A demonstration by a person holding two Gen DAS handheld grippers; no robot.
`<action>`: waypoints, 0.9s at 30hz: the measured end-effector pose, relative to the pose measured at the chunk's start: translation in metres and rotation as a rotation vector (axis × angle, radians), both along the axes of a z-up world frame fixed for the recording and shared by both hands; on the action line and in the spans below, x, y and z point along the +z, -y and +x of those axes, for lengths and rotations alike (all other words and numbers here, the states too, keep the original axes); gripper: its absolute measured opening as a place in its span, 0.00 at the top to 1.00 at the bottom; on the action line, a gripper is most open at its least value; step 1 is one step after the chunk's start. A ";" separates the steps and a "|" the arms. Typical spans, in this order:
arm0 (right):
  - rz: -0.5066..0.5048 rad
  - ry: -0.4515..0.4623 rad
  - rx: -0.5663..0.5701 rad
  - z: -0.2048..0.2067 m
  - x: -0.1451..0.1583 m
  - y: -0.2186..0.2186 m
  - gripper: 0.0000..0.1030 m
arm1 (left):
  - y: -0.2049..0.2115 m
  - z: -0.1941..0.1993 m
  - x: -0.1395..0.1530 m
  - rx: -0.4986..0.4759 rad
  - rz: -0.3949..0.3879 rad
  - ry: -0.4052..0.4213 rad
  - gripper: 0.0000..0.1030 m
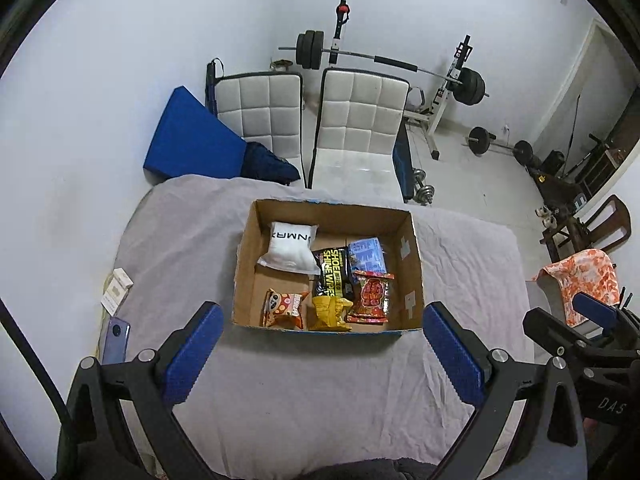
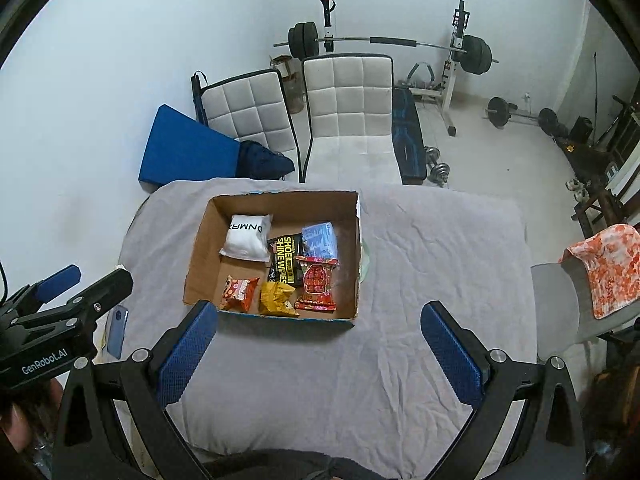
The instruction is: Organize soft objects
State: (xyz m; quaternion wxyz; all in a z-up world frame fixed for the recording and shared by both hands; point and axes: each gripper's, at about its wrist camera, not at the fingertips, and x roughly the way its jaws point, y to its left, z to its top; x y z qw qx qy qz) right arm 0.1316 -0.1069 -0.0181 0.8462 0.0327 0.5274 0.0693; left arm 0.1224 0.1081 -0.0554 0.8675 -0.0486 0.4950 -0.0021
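Box (image 1: 414, 276) sits just ahead of both tongs, left (image 1: 322, 344) and right (image 2: 318, 342), each wide and empty; 6 packets lie inside. Approach from above, pinch 1 packet's crimped edge gently.

A cardboard box (image 1: 412, 264) sits on the cloth-covered table (image 1: 304, 392), packets (image 1: 288, 248) inside, chairs (image 1: 356, 132) behind it.

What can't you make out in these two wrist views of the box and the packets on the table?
- Cardboard box: its near wall hides the lower ends of the yellow packet and orange packet in both views.
- Black wipes packet: partly covered by the red packet and the blue packet.
- Green item: right wrist view, mostly hidden behind the box wall.
- Small print on every packet: too small.
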 end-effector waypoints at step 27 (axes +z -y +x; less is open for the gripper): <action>-0.024 0.006 -0.020 -0.010 0.012 0.008 0.00 | -0.005 -0.011 0.021 -0.004 0.037 0.029 0.01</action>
